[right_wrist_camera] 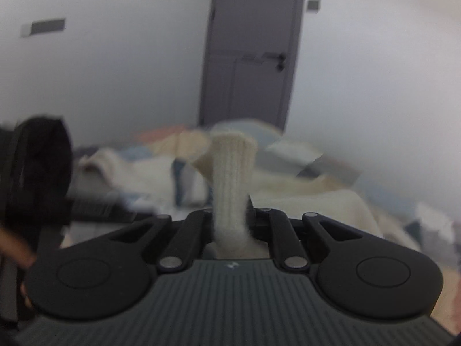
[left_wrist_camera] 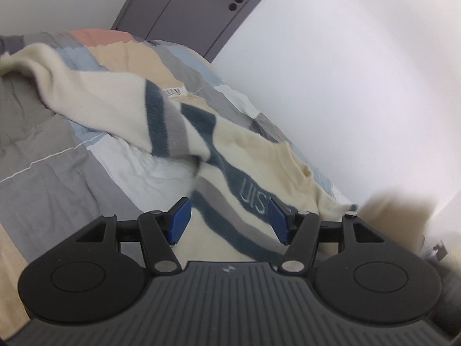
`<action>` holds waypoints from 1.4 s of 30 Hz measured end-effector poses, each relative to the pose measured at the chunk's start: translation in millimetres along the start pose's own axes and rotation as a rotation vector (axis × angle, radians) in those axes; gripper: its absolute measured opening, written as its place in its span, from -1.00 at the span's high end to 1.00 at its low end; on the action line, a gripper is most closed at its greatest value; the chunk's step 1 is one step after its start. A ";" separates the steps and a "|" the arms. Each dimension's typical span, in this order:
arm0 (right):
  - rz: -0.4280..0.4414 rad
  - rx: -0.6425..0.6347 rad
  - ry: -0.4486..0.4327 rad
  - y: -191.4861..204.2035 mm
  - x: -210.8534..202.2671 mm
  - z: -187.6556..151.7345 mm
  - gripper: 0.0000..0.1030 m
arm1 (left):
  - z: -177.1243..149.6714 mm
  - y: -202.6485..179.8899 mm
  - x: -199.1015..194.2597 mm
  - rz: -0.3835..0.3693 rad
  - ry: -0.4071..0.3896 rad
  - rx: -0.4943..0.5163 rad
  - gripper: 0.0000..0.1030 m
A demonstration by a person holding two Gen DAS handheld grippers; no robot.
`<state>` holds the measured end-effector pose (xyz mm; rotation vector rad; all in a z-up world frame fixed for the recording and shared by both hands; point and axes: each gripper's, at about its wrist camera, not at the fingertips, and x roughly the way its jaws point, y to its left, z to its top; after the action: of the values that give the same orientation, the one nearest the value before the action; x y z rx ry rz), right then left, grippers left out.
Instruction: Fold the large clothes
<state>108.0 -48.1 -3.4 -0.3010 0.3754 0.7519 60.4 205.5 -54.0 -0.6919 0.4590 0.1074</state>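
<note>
My right gripper (right_wrist_camera: 230, 216) pinches the cream knitted sweater's (left_wrist_camera: 247, 155) ribbed cuff (right_wrist_camera: 232, 173); my left gripper (left_wrist_camera: 229, 222) hovers spread wide above its blue stripes.

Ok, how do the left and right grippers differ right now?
The left gripper is open, its blue pads apart over the striped sweater and holding nothing; the right gripper is shut on a ribbed cream cuff. The left view is sharp, the right blurred. Both face the grey door across the bed.
</note>
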 end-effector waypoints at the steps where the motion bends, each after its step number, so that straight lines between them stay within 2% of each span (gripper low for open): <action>1: 0.018 0.000 0.029 16.3 7.8 -10.9 0.80 | 1.7 1.8 1.4 0.003 0.001 -0.004 -0.26; 7: 0.106 0.033 0.185 57.0 49.7 -68.8 0.75 | 2.5 8.7 15.2 -0.009 0.020 -0.007 -0.26; 9: 0.157 0.070 0.234 55.3 57.1 -72.9 0.67 | 5.8 8.9 20.3 -0.017 0.030 0.009 -0.26; 12: 0.173 0.076 0.238 57.0 48.9 -75.1 0.63 | 11.6 11.1 24.3 -0.004 0.023 0.015 -0.26; 13: 0.186 0.087 0.248 53.6 48.0 -73.3 0.40 | 12.3 12.3 25.1 -0.005 0.024 0.008 -0.26; 14: 0.204 0.105 0.265 50.3 45.8 -72.6 0.05 | 12.0 12.8 25.8 -0.005 0.026 0.004 -0.26; 15: 0.222 0.118 0.266 45.8 40.6 -73.7 -0.06 | 10.8 12.0 26.4 -0.004 0.030 0.007 -0.26; 16: 0.231 0.120 0.260 43.0 35.5 -74.4 -0.13 | 9.2 10.2 26.6 -0.003 0.035 0.017 -0.26; 21: 0.291 0.137 0.213 33.2 -7.9 -72.8 -0.13 | 2.3 -5.2 22.7 -0.034 0.061 0.067 -0.26; 25: 0.217 0.176 0.187 11.5 -37.3 -71.0 -0.13 | -5.0 -19.9 17.6 -0.037 0.047 0.129 -0.26; 31: -0.059 0.298 0.206 -34.0 -38.4 -72.9 -0.13 | -23.2 -43.4 21.6 -0.059 0.061 0.241 -0.26; 33: -0.117 0.366 0.204 -50.2 -36.2 -74.1 -0.13 | -27.6 -53.5 26.3 -0.061 0.063 0.301 -0.26; 38: -0.186 0.448 0.223 -75.3 -23.0 -81.0 -0.12 | -40.5 -68.6 41.3 -0.097 0.101 0.361 -0.26; 40: -0.203 0.496 0.230 -83.5 -18.3 -83.8 -0.11 | -48.6 -72.7 47.9 -0.088 0.127 0.393 -0.26; 42: -0.210 0.564 0.226 -90.4 -14.8 -89.4 -0.08 | -54.2 -75.8 55.0 -0.048 0.152 0.432 -0.26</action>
<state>142.4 -154.9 -64.9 0.1089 0.7384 0.3821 108.1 109.7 -70.2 -0.2863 0.5884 -0.0895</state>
